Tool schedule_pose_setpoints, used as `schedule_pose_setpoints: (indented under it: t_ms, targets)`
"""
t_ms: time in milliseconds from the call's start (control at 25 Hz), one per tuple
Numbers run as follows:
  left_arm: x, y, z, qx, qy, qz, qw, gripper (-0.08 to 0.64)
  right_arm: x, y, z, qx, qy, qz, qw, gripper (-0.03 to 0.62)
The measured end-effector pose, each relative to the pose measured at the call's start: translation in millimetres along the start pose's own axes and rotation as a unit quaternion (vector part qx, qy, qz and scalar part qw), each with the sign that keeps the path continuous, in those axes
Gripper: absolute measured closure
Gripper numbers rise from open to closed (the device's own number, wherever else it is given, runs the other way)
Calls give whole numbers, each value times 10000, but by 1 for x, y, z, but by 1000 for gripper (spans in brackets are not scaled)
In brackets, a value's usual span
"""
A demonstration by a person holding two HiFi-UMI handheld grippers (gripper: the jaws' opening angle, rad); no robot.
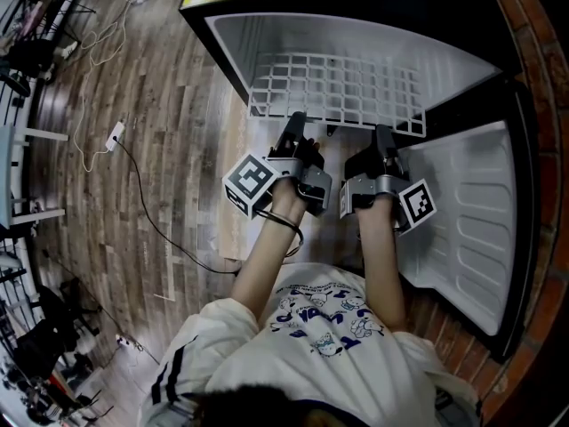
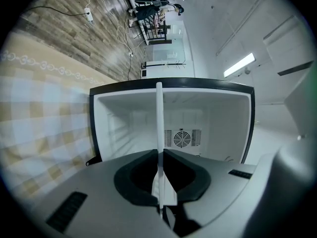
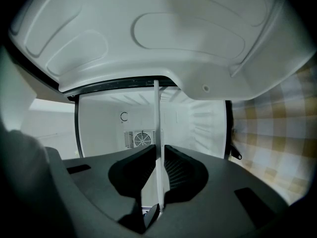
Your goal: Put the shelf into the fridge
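Note:
A white wire shelf (image 1: pixel 338 92) lies half inside the open white fridge (image 1: pixel 267 34), with its near edge sticking out toward me. My left gripper (image 1: pixel 298 139) is shut on the left part of that edge. My right gripper (image 1: pixel 382 142) is shut on the right part. In the left gripper view the shelf (image 2: pixel 159 128) shows edge-on as a thin white bar clamped by the left gripper (image 2: pixel 159 155), pointing into the fridge cavity (image 2: pixel 124 128). The right gripper view shows the same bar (image 3: pixel 157 123) pinched by the right gripper (image 3: pixel 158 152).
The fridge door (image 1: pixel 462 212) stands open at the right and looms over the right gripper (image 3: pixel 163 33). A fan grille (image 2: pixel 183 138) sits on the back wall. A checked mat (image 2: pixel 39 133) lies beside the fridge. A power strip (image 1: pixel 115 134) with cables lies on the wood floor.

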State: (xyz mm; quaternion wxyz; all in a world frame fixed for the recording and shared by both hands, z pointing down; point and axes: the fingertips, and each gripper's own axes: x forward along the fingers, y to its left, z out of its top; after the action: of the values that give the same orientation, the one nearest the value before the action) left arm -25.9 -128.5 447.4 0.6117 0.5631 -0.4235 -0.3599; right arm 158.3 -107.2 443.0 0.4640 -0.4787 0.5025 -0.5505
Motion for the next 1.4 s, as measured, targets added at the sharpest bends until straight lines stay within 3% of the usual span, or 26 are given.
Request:
schedule_pose_setpoints:
  t_ms: [1400]
  targets:
    - [1,4,0,56,-22,4,10000,523,1,-3,0,0,-35,41,10000,541]
